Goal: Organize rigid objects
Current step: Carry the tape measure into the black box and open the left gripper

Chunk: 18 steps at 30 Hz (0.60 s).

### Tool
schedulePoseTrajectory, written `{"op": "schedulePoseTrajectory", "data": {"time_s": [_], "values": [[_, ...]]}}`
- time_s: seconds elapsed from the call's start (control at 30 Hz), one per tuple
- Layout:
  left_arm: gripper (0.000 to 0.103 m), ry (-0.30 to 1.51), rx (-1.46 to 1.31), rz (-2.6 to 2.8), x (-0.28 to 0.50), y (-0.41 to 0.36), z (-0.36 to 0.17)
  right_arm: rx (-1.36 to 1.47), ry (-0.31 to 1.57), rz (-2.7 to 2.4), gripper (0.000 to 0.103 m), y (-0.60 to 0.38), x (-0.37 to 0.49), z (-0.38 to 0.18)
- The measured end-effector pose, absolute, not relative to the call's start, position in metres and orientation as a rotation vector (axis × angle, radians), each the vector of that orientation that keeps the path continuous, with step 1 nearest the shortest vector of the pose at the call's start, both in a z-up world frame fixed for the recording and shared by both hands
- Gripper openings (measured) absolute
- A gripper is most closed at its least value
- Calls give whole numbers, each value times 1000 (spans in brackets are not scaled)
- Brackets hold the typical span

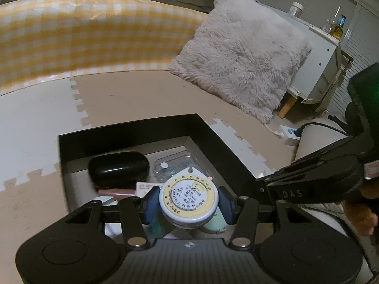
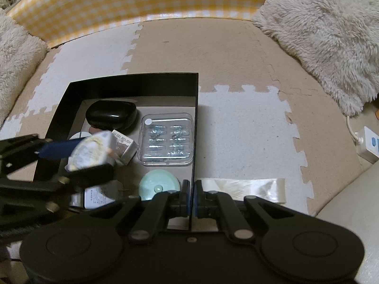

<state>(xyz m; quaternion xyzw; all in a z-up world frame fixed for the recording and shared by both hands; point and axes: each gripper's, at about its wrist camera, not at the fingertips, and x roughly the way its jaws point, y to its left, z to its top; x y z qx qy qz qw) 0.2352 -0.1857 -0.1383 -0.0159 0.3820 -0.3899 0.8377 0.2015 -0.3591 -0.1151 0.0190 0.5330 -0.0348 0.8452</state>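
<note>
Holding the round tape measure [image 1: 188, 199] in our left gripper [image 1: 187, 203] over the nearly full black box [image 2: 132, 80], we pinch its wall with our right gripper [image 2: 191, 203], only this drop seemingly left.

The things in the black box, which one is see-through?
The clear plastic case along the box's right wall; its small metal parts show through. The black oval case, gel polish carton and mint round lid are opaque.

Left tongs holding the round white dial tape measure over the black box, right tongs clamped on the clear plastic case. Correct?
Not quite. The right tongs are clamped on the black box's right wall, not the clear plastic case, per the right wrist view. The left tongs do hold the dial tape measure.
</note>
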Motion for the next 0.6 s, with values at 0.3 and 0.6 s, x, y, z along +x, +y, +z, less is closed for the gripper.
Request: {"op": "schedulePoseTrajectory", "data": {"time_s": [0.3, 0.6], "values": [[67, 811, -34, -857, 237, -200, -147, 29, 1126, -77, 4, -357, 202, -116], [93, 840, 32, -823, 233, -193, -142, 30, 1126, -76, 4, -357, 201, -116]]}}
